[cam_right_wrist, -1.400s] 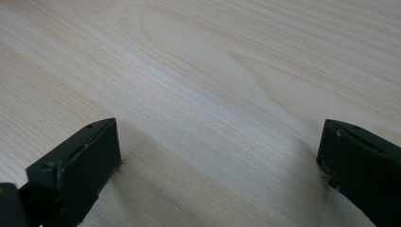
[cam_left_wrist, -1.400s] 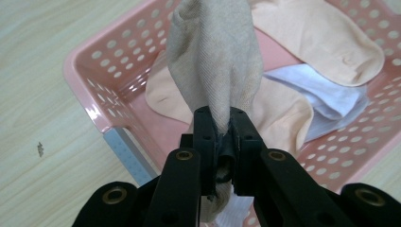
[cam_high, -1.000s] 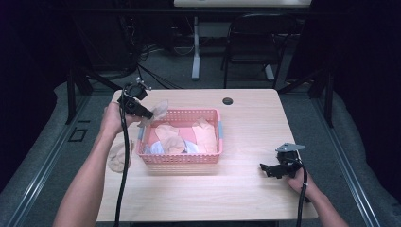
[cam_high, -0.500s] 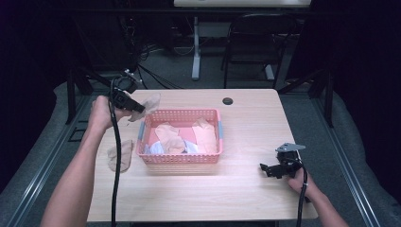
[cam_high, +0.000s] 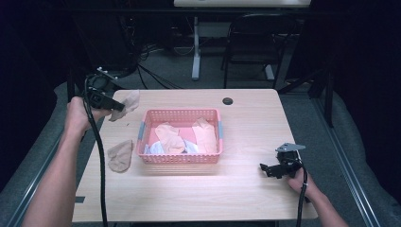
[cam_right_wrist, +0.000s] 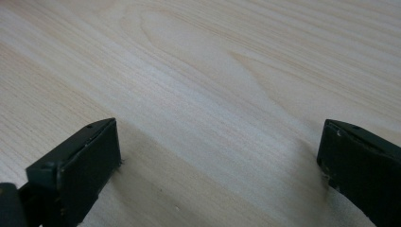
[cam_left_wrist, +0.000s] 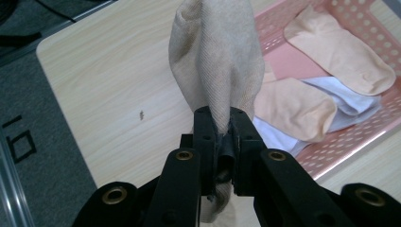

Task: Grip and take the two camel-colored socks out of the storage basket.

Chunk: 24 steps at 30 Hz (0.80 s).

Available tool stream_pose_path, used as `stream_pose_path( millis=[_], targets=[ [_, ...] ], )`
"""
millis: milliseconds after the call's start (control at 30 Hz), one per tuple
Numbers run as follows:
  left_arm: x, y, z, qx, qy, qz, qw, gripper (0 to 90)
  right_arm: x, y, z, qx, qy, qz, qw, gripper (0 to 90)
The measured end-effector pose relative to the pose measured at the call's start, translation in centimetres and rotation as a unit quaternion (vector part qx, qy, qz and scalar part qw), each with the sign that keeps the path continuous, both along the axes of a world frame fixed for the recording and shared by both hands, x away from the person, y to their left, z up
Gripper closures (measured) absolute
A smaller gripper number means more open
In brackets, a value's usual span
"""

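While clamped shut on a tan sock (cam_left_wrist: 215,61), left tongs (cam_high: 112,106) raised beside the basket (cam_high: 181,158). One sock (cam_high: 119,155) out on the worktop (cam_high: 198,189); several left inside. Right tongs (cam_high: 267,169) wide open, empty.

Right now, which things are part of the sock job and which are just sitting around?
Part of the job:
- left gripper, shut on a tan sock
- second tan sock, lying on the table left of the basket
- pink basket with peach and white socks inside

Just sitting around:
- right gripper, open, resting on bare table
- black chair behind the table
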<state>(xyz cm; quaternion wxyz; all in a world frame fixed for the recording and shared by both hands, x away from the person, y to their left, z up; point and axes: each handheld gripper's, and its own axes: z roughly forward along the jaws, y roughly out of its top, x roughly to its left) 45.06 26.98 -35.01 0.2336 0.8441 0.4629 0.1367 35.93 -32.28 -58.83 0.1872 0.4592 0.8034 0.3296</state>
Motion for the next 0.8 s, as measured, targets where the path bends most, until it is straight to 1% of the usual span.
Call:
stream_pose_path(
  millis=[33,200,267,300,367,400,433,533,667,800],
  targets=[
    [-0.1,0.4,0.0,0.001,0.000,0.004,1.0000,83.3,0.0,0.0,0.0,-0.003,0.001,0.002,1.0000,0.0],
    [-0.4,2.2,-0.5,-0.001,0.004,0.025,0.9997,83.3,0.0,0.0,0.0,0.002,-0.001,0.000,1.0000,0.0],
    [-0.5,2.9,-0.8,0.001,0.007,0.033,0.9994,83.3,0.0,0.0,0.0,0.002,0.000,0.000,1.0000,0.0],
    [-0.5,3.4,-1.1,-0.001,0.008,0.041,0.9991,83.3,0.0,0.0,0.0,0.002,0.000,0.000,1.0000,0.0],
    [-0.6,3.7,-1.4,0.005,0.010,0.046,0.9989,83.3,0.0,0.0,0.0,0.002,0.000,0.000,1.0000,0.0],
    [-0.6,3.8,-1.6,0.007,0.011,0.049,0.9987,83.3,0.0,0.0,0.0,-0.002,0.000,0.002,1.0000,0.0],
    [-0.6,4.0,-1.9,0.006,0.012,0.051,0.9986,83.3,0.0,0.0,0.0,0.002,-0.001,0.000,1.0000,0.0],
    [-0.7,4.4,-2.6,0.013,0.017,0.056,0.9982,83.3,0.0,0.1,0.0,-0.001,0.001,0.004,1.0000,0.0],
    [-0.7,4.8,-3.6,0.008,0.024,0.063,0.9977,83.3,0.0,0.1,0.0,-0.001,0.001,0.004,1.0000,0.0],
    [-0.7,5.0,-4.7,0.004,0.033,0.065,0.9973,83.2,0.0,0.1,0.0,0.000,0.000,0.004,1.0000,0.0]
  ],
)
